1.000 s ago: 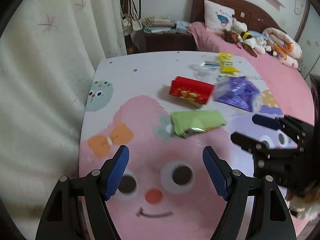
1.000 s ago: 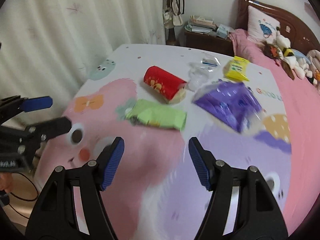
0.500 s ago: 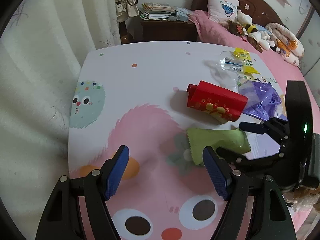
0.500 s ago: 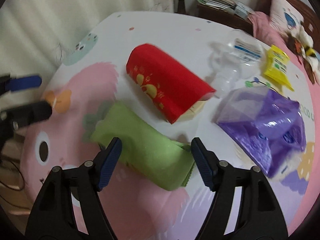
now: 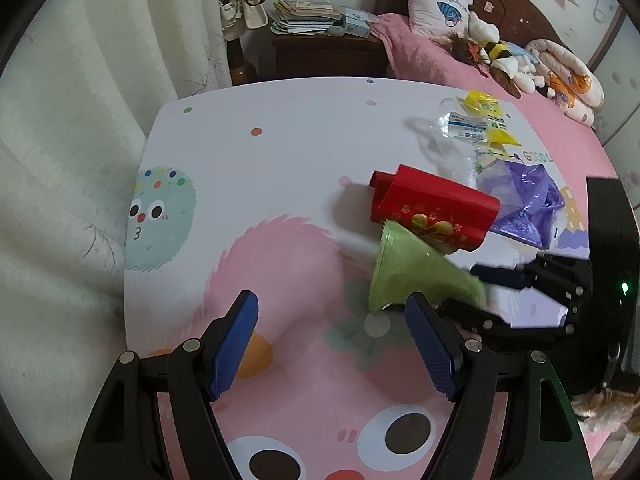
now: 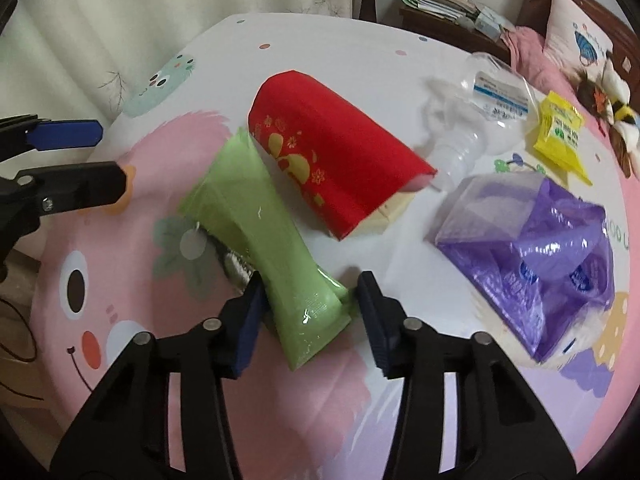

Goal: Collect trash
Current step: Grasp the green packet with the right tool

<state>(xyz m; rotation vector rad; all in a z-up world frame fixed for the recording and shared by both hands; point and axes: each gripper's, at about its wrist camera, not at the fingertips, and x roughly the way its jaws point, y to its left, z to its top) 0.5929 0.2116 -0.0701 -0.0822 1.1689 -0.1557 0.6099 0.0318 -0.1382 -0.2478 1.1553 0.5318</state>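
Right wrist view: right gripper (image 6: 310, 312) jaws pinching the green wrapper (image 6: 256, 216) for collection; left gripper (image 5: 332, 344), jaws spread, waits at nine o'clock.

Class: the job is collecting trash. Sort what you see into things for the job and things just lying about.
For the job: green wrapper, red box, purple bag, clear bottle, yellow packet.

Lying about: books, pillow, plush toys, handbag.
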